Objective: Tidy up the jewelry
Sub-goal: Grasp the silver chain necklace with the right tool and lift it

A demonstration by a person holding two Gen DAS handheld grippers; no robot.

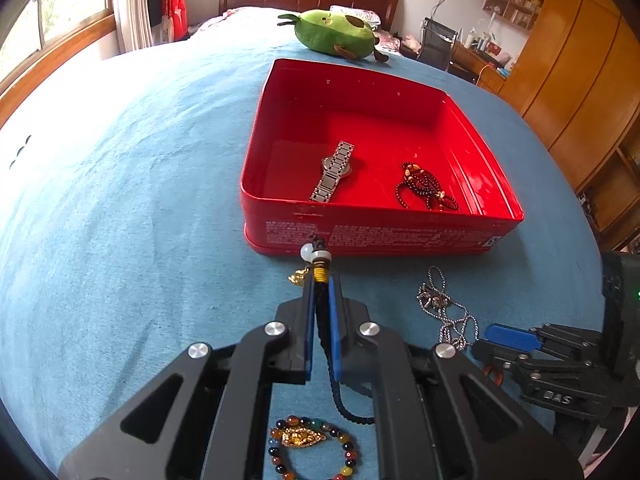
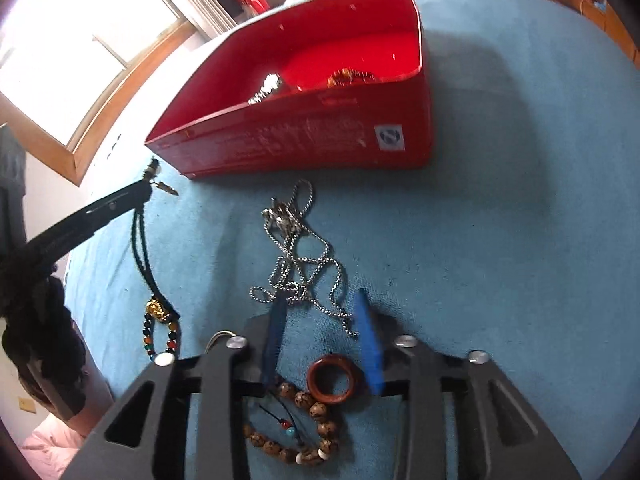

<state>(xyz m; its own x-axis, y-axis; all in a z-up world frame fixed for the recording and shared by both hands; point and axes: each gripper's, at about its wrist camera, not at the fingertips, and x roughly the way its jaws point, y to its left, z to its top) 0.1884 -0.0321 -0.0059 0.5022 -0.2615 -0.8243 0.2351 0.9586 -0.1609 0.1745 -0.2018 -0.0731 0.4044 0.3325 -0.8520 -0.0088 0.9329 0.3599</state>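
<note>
My left gripper (image 1: 319, 280) is clamped narrow on the black cord necklace (image 2: 141, 236), pinching it just below its white bead and gold-wound collar. The cord trails down from the jaws to the blue bedspread (image 1: 132, 200), where its gold pendant lies beside the multicoloured bead bracelet (image 1: 312, 448). The red tin (image 1: 384, 236) sits just ahead, already holding the metal watch (image 1: 334, 172) and a dark red bead string (image 1: 426, 186).

My right gripper (image 2: 320, 312) stands partly open above the silver ball chain (image 2: 302, 256), nothing between its pads — the chain's near loops lie around the blue fingertips (image 2: 366, 320). Nearer the camera, between the fingers, rest a brown wooden ring (image 2: 334, 378) and a carved-bead bracelet (image 2: 296, 428).

To do this well, I judge I should lift the left high enough that the pendant clears the tin's near wall before I let go, and lower the right over a bunched part of the chain, not one thin strand.

I can't tell whether the black cord is tangled with the multicoloured bracelet; my own gripper hides their meeting in the left view. The chain's knotted clump is too fine to read.
</note>
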